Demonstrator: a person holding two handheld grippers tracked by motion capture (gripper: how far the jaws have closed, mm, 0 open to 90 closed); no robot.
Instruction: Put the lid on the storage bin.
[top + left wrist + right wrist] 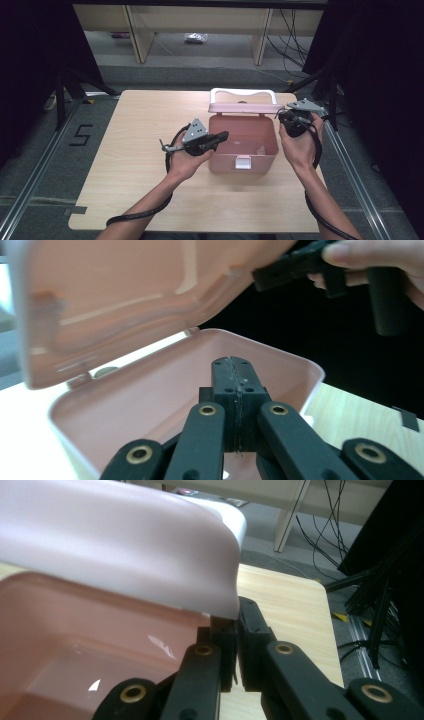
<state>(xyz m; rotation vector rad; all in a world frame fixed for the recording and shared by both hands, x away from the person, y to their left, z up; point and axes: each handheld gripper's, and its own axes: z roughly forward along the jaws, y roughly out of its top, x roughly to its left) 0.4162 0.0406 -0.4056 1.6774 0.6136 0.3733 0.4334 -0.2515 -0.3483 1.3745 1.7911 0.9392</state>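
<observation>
Lid work is the step in hand: the pink plastic box stands on the pale wooden table, toward its far right part, with its hinged pink lid raised. The right tool pinches the lid's right edge near the corner, its jaws almost together with the thin rim between them. To do this well, I judge it should follow the hinge's arc rather than pull sideways, keeping the pinch on the rim so the edge does not slip out. The left tool, jaws pressed together and holding nothing, hovers at the box's left rim, its tip over the open inside.
</observation>
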